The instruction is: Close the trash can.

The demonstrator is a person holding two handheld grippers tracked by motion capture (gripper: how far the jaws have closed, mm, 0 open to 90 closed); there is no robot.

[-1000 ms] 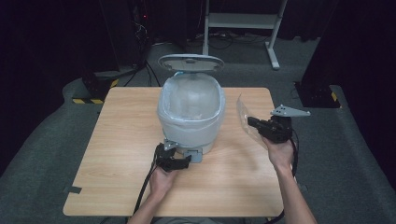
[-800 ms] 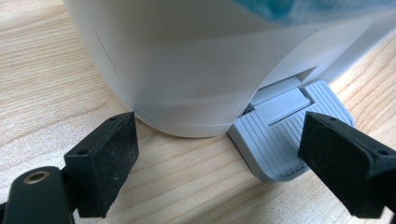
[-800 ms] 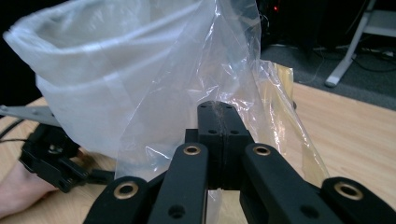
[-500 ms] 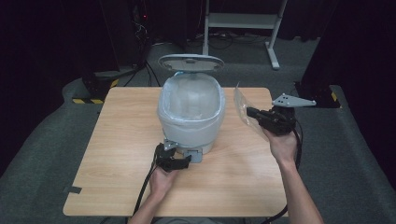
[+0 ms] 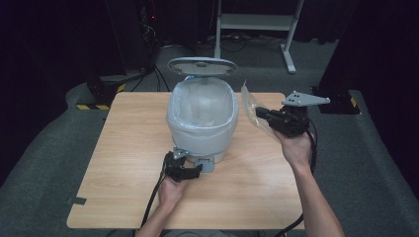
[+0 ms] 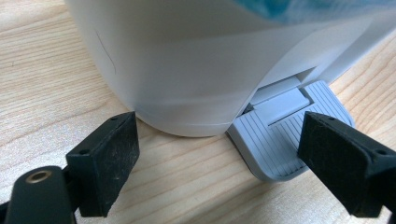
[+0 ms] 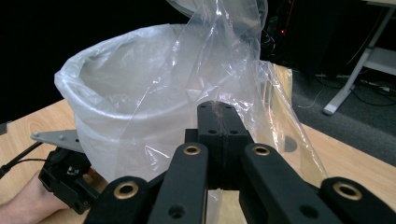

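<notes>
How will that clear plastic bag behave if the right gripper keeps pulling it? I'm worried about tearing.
Probably floppy: the clear plastic bag drapes in crumpled folds above the right gripper, which is shut on it. Likely very light, since the thin film stands up unsupported. It may stretch or tear where it is tucked over the bin's rim, so pull gently.

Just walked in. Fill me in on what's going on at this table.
A person is working on a white pedal bin on the wooden table, lid up and lined with a clear plastic liner. The right gripper is shut on a clear plastic bag, holding it up beside the bin's rim. The left gripper sits open at the bin's base, one jaw by the grey foot pedal.
</notes>
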